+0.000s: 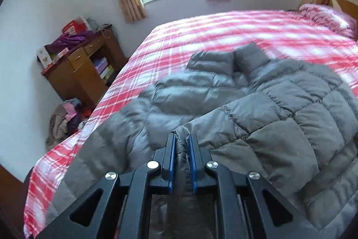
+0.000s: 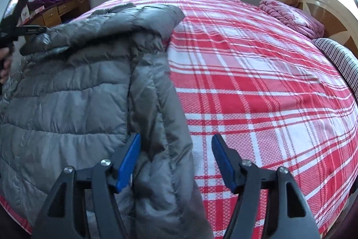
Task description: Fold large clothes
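While the grey quilted jacket [image 1: 279,109] is spread across the near half of the bed [image 2: 257,86], little of the folding can be judged complete. From the left wrist view, 1 side of the jacket is seen lifted and drawn over the body of the garment, with the collar [image 1: 250,57] and a sleeve end [image 1: 210,59] lying toward the far side, near the middle of the red and white check cover. A hem or edge of the fabric is pinched in the left claw [image 1: 182,145], whose blue pads are pressed together on a ridge of grey cloth. From the right wrist view, the same claw is seen at the far left, held in a hand [image 2: 5,64], with the jacket edge raised off the bed.

The right claw [image 2: 175,149] is spread: its left pad rests against or just over the jacket's near edge, its right pad stands above bare bedcover, and nothing is gripped between them. Whether the left pad touches the fabric cannot be told.

As judged from these views, only a first lengthwise fold is being started. The raised side has not yet been laid flat, the sleeves are not tucked in, and no crosswise fold is visible. A second grip by the right claw would seem to be needed before the lifted edge can be carried over evenly. A pink quilt [image 2: 293,15] lies well apart at the headboard end and is not involved.
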